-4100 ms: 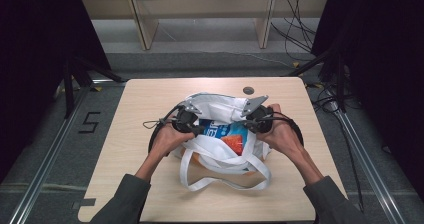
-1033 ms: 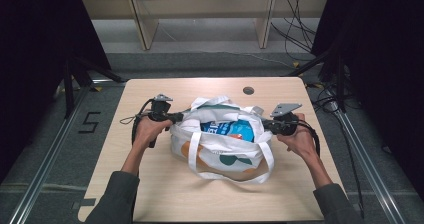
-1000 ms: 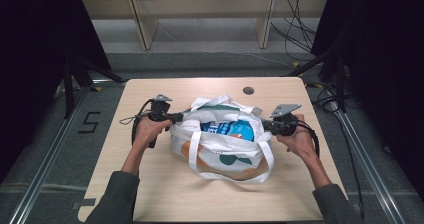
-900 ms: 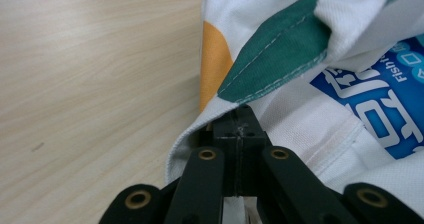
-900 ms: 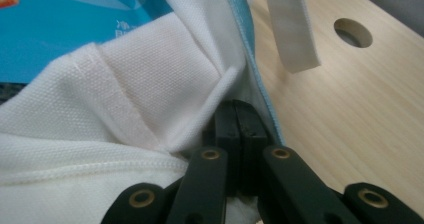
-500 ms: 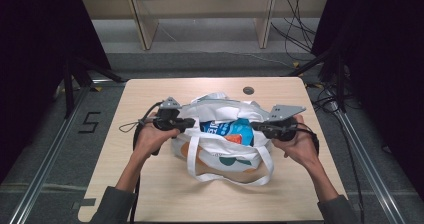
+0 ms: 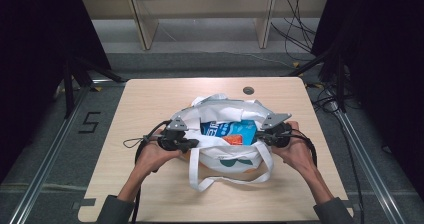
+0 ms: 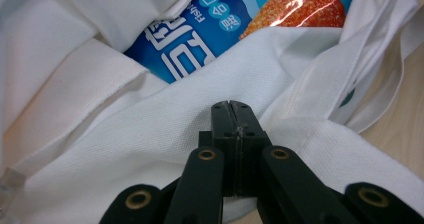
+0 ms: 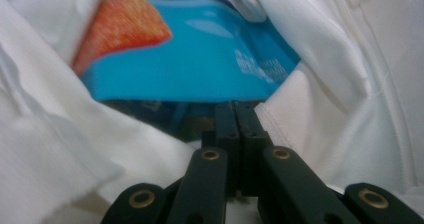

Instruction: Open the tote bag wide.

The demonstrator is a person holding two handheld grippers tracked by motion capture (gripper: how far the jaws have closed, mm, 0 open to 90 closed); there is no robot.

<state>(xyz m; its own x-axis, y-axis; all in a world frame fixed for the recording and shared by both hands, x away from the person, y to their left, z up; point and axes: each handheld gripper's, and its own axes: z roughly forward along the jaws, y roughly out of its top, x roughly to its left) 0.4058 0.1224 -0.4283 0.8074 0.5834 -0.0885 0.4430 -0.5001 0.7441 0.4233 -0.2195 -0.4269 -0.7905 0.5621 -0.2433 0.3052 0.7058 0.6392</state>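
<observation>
A white cloth tote bag (image 7: 227,158) lies in the middle of the table, mouth up. Inside it is a blue snack packet (image 7: 226,129) with an orange picture. My left gripper (image 7: 193,145) is at the bag's left rim. In the left gripper view its jaws (image 8: 233,107) are pressed together over the white fabric (image 8: 150,144), with nothing seen between them, and the packet (image 8: 200,39) is just beyond. My right gripper (image 7: 259,137) is at the right rim. It is shut too (image 9: 235,105), pointing into the bag's mouth below the blue packet (image 9: 200,69).
The light wooden table (image 7: 150,104) has a round cable hole (image 7: 248,90) behind the bag. The bag's loose handle strap (image 7: 220,184) trails toward the front edge. Wooden shelves (image 7: 200,14) stand beyond the table, and cables (image 7: 320,104) run at the right.
Both grippers have moved inward from the bag's stretched sides toward its middle. The bag has drawn narrower and the packet has shifted inside it.
</observation>
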